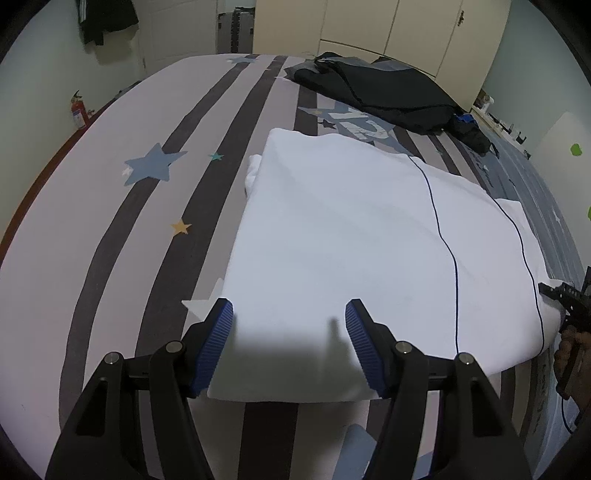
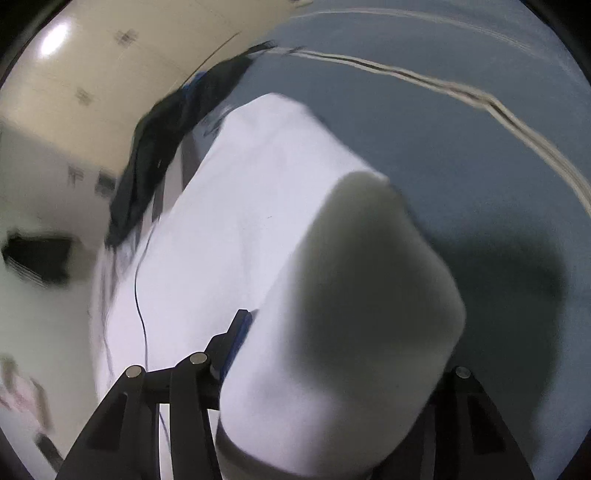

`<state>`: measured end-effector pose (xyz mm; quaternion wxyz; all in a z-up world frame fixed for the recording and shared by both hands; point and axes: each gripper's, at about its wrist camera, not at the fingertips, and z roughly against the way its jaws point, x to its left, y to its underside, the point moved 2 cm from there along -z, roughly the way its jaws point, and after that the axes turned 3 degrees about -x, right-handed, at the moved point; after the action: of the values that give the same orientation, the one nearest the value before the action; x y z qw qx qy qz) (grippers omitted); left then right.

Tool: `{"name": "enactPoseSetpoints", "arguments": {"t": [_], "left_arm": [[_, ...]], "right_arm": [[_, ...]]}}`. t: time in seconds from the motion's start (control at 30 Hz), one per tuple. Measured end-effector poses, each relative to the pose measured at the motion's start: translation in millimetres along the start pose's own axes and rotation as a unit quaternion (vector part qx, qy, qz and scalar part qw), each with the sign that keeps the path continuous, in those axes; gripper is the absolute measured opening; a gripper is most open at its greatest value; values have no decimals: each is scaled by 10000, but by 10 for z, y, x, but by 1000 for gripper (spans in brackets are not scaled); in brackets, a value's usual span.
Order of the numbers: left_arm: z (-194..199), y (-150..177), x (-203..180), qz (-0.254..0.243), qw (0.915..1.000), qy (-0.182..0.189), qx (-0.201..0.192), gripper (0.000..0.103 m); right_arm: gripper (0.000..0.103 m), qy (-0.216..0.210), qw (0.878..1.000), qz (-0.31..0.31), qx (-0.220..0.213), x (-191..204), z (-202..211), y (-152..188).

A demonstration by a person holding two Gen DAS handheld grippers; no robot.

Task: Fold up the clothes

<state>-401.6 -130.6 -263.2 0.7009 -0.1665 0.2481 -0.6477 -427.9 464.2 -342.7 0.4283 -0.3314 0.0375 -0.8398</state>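
A bedsheet [image 1: 122, 229] with grey and dark stripes and stars fills the left and centre of the left wrist view. At upper right on it lies a black garment [image 1: 388, 92], with a blue item [image 1: 466, 119] at its right end. Cream wardrobe doors [image 1: 369, 26] stand along the top. A red extinguisher [image 1: 78, 110] stands at far left, and dark clothing [image 1: 105, 20] hangs at upper left.

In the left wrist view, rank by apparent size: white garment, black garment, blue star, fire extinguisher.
1. white garment, also nearest
2. black garment
3. blue star
4. fire extinguisher, farther off, so true size unsure
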Motion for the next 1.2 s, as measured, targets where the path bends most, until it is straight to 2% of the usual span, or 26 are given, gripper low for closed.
{"name": "enactPoseSetpoints", "arguments": {"t": [0.03, 0.1, 0.17, 0.3, 0.43, 0.53, 0.77, 0.87, 0.93, 1.0, 1.03, 1.1, 1.13, 1.2], "left_arm": [[-13, 14, 22, 34, 10000, -13, 16, 61], [-47, 41, 76, 85, 9999, -69, 77, 61], [-62, 56, 140, 105, 9998, -114, 82, 61], [-80, 34, 317, 88, 9996, -274, 29, 61], [-62, 1, 620, 294, 9985, -446, -68, 61], [0, 1, 864, 411, 9977, -517, -159, 61], [214, 20, 1465, 535, 9961, -623, -333, 61], [259, 20, 1690, 626, 9954, -616, -384, 61], [231, 18, 1789, 758, 9954, -457, -360, 61], [172, 12, 1844, 828, 9958, -267, -291, 61], [133, 11, 1835, 706, 9966, -310, -288, 61], [43, 16, 1810, 408, 9979, -433, -238, 61], [9, 17, 1791, 331, 9982, -462, -208, 61], [-31, 10, 1788, 307, 9986, -380, -185, 61]], "right_arm": [[26, -15, 10000, 87, 8, 11, 17, 8], [19, -112, 9999, 123, -10, -10, 61, 29], [17, -94, 9997, 232, -62, 48, 110, 41], [16, 452, 9947, 874, -313, 410, 224, 22], [15, 843, 9811, 1612, -658, 970, 376, 86], [15, 939, 9701, 2092, -796, 1565, 367, 216], [15, 712, 9391, 3284, -719, 2985, 64, 901], [15, 671, 9195, 3838, -530, 3599, -194, 1394], [15, 847, 9043, 4165, -392, 3852, -461, 1797], [15, 1099, 8901, 4419, -210, 3862, -692, 2156], [15, 1102, 8964, 4291, -168, 3799, -728, 2196], [15, 975, 9186, 3826, -141, 3715, -737, 2141], [15, 921, 9228, 3736, -192, 3726, -715, 2114], [15, 918, 9206, 3786, -269, 3811, -685, 2142]]}}
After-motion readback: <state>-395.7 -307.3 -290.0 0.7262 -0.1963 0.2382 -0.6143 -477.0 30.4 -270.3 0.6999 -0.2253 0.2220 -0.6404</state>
